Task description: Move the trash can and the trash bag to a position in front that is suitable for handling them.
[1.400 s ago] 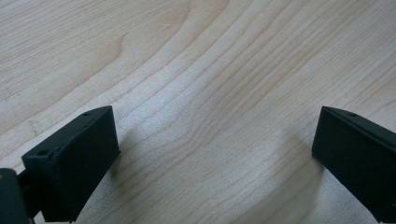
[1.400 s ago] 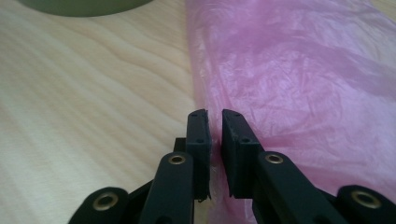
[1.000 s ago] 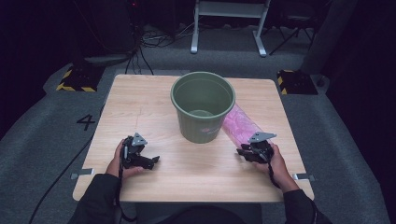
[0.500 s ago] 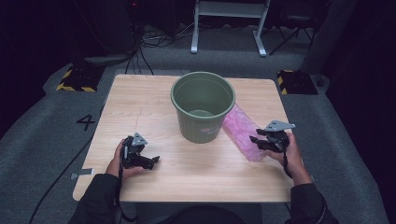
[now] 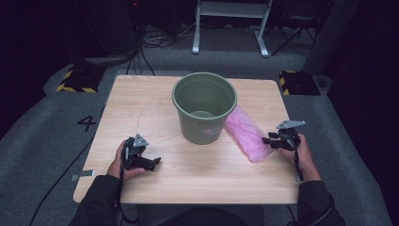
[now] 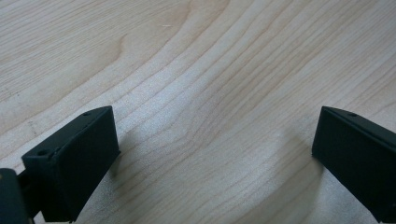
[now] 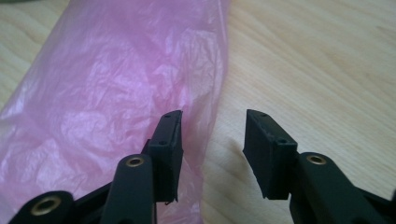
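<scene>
A crumpled pink plastic bag (image 5: 245, 135) lies flat on the wooden table (image 5: 141, 103), leaning against the right side of a green bucket (image 5: 202, 127). My right gripper (image 5: 271, 140) is at the bag's right edge, pointing left. In the right gripper view its jaws have just been closing but stand apart (image 7: 214, 126). One finger is over the bag (image 7: 116, 93), whose thin edge reaches into the gap, and the pads do not press on it. My left gripper (image 5: 154, 162) rests near the front left, jaws wide (image 6: 215, 140) over bare wood.
The bucket stands upright at the table's middle and looks empty. The right gripper is close to the table's right edge. Dark floor, cables and a white stand lie beyond the far edge.
The right gripper has moved to the right and a little farther away, from the bag's near end to its right edge. The left gripper has stayed where it was.
</scene>
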`<state>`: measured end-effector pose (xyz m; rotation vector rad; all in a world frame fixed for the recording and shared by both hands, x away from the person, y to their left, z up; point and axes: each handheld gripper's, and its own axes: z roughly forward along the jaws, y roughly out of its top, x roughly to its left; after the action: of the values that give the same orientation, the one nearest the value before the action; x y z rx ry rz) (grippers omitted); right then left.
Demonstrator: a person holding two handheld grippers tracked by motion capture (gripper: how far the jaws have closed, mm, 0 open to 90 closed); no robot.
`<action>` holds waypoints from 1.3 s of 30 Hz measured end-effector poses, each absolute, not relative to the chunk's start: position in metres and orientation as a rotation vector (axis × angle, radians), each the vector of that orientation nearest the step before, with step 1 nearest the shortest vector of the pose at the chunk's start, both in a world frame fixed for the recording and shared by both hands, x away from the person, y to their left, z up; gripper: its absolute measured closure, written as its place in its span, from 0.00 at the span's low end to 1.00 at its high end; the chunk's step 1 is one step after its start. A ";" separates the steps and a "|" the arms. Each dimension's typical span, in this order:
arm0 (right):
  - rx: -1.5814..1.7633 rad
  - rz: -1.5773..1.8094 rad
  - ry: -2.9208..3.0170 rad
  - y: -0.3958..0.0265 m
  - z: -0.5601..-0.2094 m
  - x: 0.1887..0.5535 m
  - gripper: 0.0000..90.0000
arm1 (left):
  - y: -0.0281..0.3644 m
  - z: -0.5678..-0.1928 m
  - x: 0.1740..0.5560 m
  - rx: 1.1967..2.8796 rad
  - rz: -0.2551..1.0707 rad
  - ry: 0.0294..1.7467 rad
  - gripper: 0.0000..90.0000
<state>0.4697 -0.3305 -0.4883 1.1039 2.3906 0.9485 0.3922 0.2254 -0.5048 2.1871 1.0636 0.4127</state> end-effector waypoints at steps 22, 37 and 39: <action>1.009 1.038 2.421 -0.307 -0.496 0.403 0.65 | 0.225 -0.505 0.392 2.187 0.413 1.064 0.00; 0.926 1.040 2.463 -0.303 -0.494 0.374 0.56 | 0.225 -0.505 0.393 2.187 0.414 1.063 0.00; 0.912 1.081 2.440 -0.305 -0.486 0.375 0.52 | 0.225 -0.505 0.393 2.185 0.415 1.064 0.00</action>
<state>0.3745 -0.3047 -0.4864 0.9115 2.4402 1.0805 0.3926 0.2251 -0.5048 2.1852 1.0641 0.4145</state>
